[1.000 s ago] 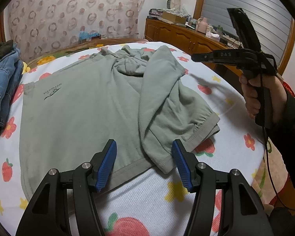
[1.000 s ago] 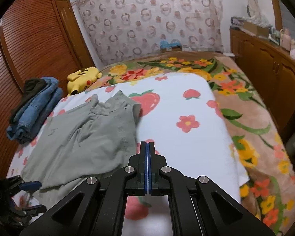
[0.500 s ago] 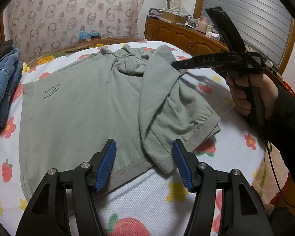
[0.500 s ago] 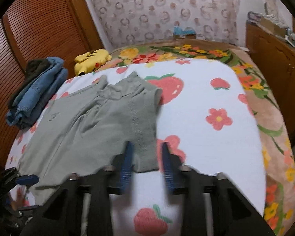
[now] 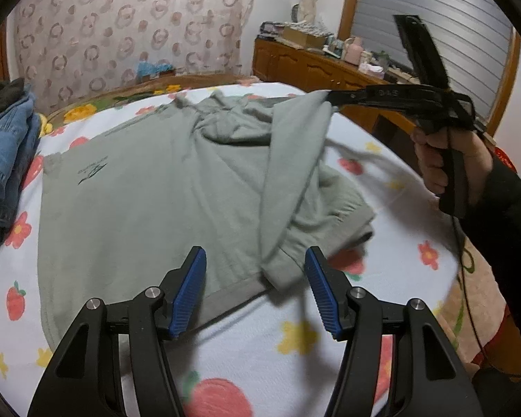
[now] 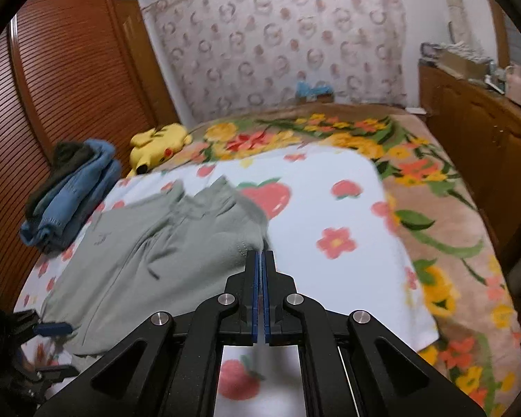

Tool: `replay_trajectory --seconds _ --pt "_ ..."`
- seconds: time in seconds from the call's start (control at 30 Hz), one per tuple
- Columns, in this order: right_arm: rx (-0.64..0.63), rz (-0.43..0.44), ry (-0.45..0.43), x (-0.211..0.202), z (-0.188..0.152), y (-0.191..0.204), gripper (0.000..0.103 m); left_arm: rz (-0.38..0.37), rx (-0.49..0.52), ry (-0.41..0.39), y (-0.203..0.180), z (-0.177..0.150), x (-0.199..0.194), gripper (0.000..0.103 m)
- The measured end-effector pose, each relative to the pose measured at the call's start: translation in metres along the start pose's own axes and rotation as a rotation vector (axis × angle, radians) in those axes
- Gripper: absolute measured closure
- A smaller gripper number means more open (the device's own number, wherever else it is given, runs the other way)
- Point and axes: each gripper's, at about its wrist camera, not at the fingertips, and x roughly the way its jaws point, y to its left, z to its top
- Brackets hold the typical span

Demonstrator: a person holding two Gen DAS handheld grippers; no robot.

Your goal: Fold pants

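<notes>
Grey-green pants (image 5: 149, 187) lie spread on the flowered bed sheet (image 5: 246, 344); one leg is folded over the other. My right gripper (image 5: 330, 99) is shut on the edge of the upper leg and lifts it off the bed. In the right wrist view the pants (image 6: 146, 250) run left from the shut right gripper (image 6: 261, 255), which pinches the cloth. My left gripper (image 5: 255, 288) is open and empty, just above the hem (image 5: 281, 271) at the near edge; it also shows at the lower left of the right wrist view (image 6: 50, 347).
A pile of folded jeans (image 5: 3, 160) lies at the left edge of the bed, also in the right wrist view (image 6: 69, 194). A yellow plush toy (image 6: 156, 146) lies beyond it. A wooden dresser (image 5: 330, 69) stands to the right, a slatted wardrobe (image 6: 62, 104) to the left.
My right gripper opened, came down on the folded pant leg, shut on its edge and lifted it. My left gripper stayed open at the hem.
</notes>
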Motion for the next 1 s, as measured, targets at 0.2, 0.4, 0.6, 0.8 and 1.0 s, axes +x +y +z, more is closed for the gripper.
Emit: replay_trajectory --seconds 0.2,0.4,0.6,0.8,1.0 --pt "0.002 -0.012 0.0 -0.004 -0.004 0.004 0.101 -0.027 0.033 0.022 -0.013 0.0 0.01 0.049" --pt "-0.009 -0.014 0.009 -0.003 -0.001 0.008 0.101 -0.057 -0.01 -0.005 -0.004 0.006 0.003 0.053" --pt "-0.01 -0.02 0.019 -0.002 -0.001 0.002 0.101 -0.074 -0.042 -0.032 0.004 0.013 -0.001 0.053" --pt "-0.018 -0.025 0.025 -0.004 0.001 -0.003 0.101 -0.053 -0.03 0.009 0.002 0.012 0.015 0.066" --pt "-0.021 -0.023 0.021 -0.006 0.002 -0.004 0.101 -0.051 -0.022 0.032 0.003 0.009 0.022 0.081"
